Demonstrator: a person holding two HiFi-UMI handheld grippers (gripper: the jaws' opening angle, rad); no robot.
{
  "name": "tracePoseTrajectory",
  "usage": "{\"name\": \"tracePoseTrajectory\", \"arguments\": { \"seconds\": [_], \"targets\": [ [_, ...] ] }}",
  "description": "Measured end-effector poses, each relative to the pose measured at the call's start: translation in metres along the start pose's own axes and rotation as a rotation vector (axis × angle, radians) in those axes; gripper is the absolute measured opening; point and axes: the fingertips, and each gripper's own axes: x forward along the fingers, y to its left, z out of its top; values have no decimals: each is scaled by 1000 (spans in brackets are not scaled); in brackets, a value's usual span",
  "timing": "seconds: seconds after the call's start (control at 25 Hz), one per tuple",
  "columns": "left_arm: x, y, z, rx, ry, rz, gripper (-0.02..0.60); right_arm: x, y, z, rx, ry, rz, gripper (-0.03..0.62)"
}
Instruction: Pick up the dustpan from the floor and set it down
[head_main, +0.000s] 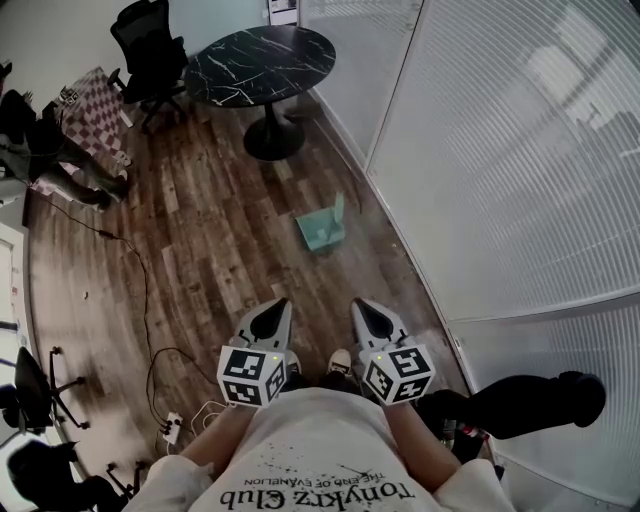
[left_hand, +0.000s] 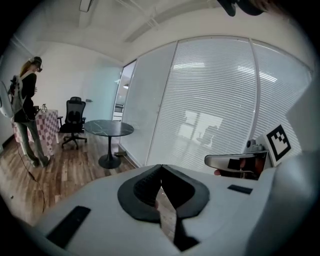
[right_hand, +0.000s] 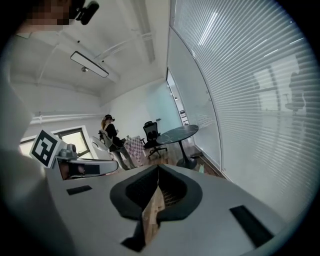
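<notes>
I hold both grippers low in front of my body, side by side and apart from each other, pointing forward and slightly down.

Left gripper (head_main: 276, 306): jaws together, tips meeting, nothing between them.

Right gripper (head_main: 361, 305): jaws together, tips meeting, nothing between them.

The dustpan (head_main: 322, 229) is pale green. It rests on the wooden floor (head_main: 200, 250) ahead of me, well apart from both grippers. It lies near the foot of the glass wall with blinds (head_main: 500, 150) on my right.

Beyond the dustpan stands a round black marble tabletop (head_main: 260, 62) on a single pedestal. A black office chair (head_main: 150, 45) stands behind it. A person (head_main: 45, 150) stands at the far left of the room.
</notes>
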Motion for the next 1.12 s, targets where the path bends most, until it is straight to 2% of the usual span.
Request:
{"name": "tracePoseTrajectory", "arguments": {
  "seconds": [0.32,0.48,0.6,0.8,1.12],
  "targets": [
    [-24,32,-10,-18,5,-7,23,11,21,3,-41,-13,-36,25],
    [-29,52,-13,14,19,-29,23,18,34,9,-97,-20,-83,25],
    [-26,65,-15,-3,30,-38,23,21,33,7,-105,-12,-123,25],
    [0,64,-3,-2,33,-58,23,34,6,3,-47,13,-153,25],
    [87,75,28,3,53,-38,23,97,-64,32,-30,25,-119,25]
  ]
}}
